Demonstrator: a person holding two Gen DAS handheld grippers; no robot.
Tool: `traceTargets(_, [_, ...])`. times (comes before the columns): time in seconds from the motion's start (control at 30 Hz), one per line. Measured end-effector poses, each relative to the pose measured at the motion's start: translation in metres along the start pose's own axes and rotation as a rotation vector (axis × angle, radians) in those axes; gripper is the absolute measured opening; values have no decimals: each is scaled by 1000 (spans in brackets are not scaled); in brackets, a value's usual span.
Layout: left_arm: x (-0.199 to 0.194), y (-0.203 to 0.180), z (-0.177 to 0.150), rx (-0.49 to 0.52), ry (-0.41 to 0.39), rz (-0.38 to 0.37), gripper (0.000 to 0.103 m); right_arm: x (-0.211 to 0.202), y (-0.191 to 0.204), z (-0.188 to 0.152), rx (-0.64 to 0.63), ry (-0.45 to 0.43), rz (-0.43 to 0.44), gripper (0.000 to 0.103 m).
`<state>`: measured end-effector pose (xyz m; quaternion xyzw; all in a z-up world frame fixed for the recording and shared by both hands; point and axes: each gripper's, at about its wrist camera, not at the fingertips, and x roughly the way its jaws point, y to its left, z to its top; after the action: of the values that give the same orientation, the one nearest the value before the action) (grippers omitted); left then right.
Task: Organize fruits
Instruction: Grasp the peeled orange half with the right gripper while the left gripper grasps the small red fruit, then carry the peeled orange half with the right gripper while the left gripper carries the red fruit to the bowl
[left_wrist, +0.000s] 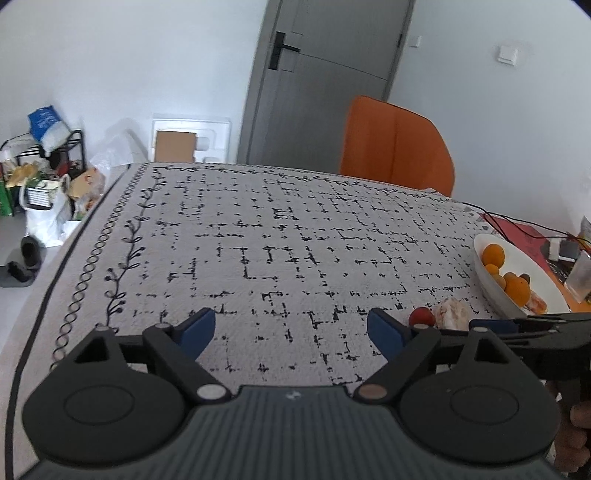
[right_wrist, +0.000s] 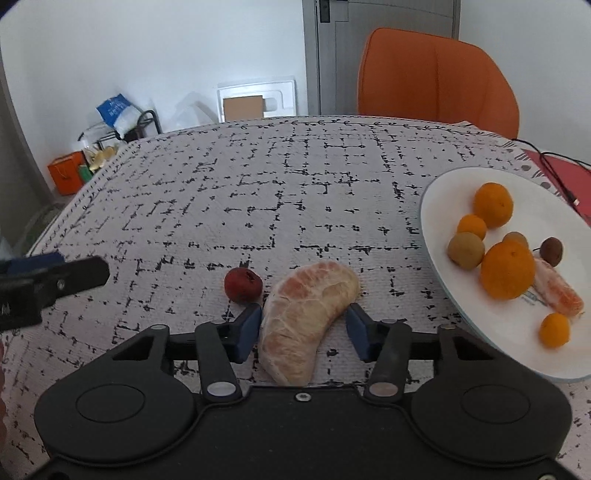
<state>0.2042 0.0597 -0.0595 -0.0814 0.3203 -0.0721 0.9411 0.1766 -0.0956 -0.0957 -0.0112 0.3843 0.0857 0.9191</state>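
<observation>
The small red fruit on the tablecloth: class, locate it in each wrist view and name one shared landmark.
Left wrist: small red fruit at lower right, left of the peeled segment.
Right wrist: lower centre, left of the segment.
Shared landmark: orange chair.

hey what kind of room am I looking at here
Most likely a dining area in a home: a table under a patterned tablecloth, an orange chair pulled up to it, a white plate of fruit, and a grey interior door behind.
</observation>
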Motion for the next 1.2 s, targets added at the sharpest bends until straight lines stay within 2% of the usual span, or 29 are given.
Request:
traceTargets(0.07, [7,2,0,12,17,-15,85,-1,3,-1,-16,-2,-17,38])
traceTargets(0.13, [12,3,1,21,46,-28,80,-4,4,-2,-19,0,-29,35])
traceTargets(0.27, [16,-1,2,46,56,-63,77,-12,4,-6,13,-6,-27,34])
traceTargets(0.4, [16,-13,5,81,45,-107,68,-23,3,-13,40,-29,-41,34])
traceTargets(0.57, [7,-31,2,102,22,-141,64,-44,-5,-18,44,-60,-47,34])
traceTargets(0.7, [2,-46,0,92,18,-140,59,-63,-16,-17,34,-95,-48,34])
traceTargets(0.83, [1,-63,-1,95,0,-124,59,-77,-30,-16,28,-119,-37,34])
traceTargets(1.2, [19,-96,-9,105,26,-48,58,-101,-81,-20,46,-149,-14,34])
